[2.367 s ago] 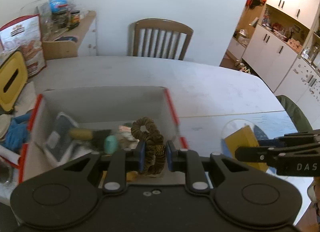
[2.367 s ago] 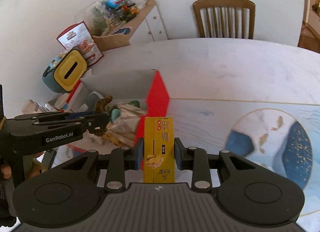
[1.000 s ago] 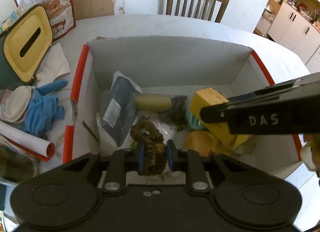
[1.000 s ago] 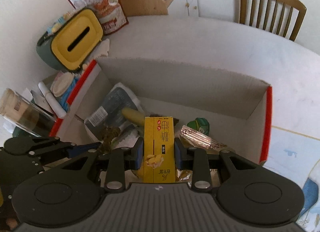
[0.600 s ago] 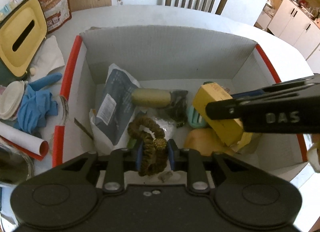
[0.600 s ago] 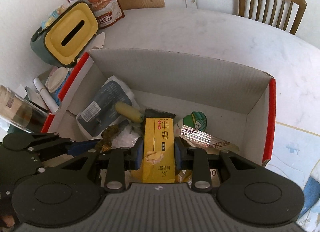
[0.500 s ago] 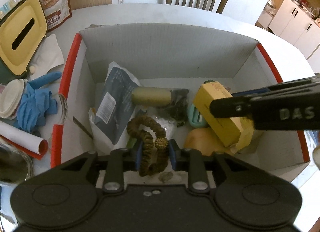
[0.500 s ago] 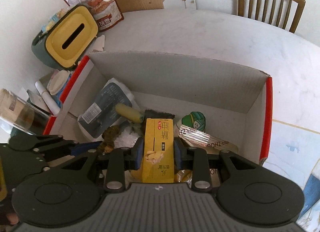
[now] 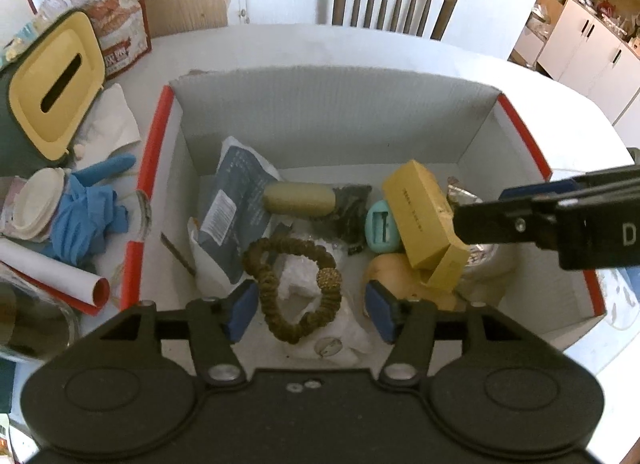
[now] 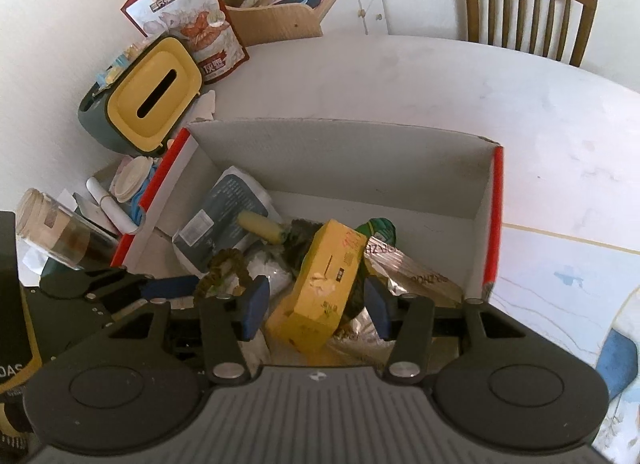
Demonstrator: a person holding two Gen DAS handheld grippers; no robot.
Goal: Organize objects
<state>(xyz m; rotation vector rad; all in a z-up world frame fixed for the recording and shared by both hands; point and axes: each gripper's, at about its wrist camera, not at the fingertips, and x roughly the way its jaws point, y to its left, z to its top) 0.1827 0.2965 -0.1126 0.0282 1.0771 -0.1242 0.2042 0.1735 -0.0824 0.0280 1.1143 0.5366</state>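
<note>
Both grippers hang over the near side of the cardboard box (image 9: 332,112), tilted down into it. The left gripper (image 9: 312,306) has its jaws spread wide, holding nothing; the brown hair tie (image 9: 294,288) lies between and just beyond its fingers, on a white plastic bag (image 9: 296,284) in the near-left part of the box, clear of both pads. The right gripper (image 10: 314,306) is likewise wide open and empty; the yellow carton (image 10: 324,288) lies tilted between its fingers, propped on the clutter at the near-right of the box, with a foil packet (image 10: 404,266) just beside it. Judged from this, both items are delivered into the box and only the withdrawal of the grippers is left for this step. Deeper in the box lie a dark grey pouch (image 9: 236,212), a small olive cylinder (image 9: 298,200) and a teal object (image 9: 382,232). On the counter beyond the box's left wall are blue gloves (image 9: 88,216) and a yellow-lidded tissue holder (image 9: 52,84); whether these remain to be sorted cannot be told.
</note>
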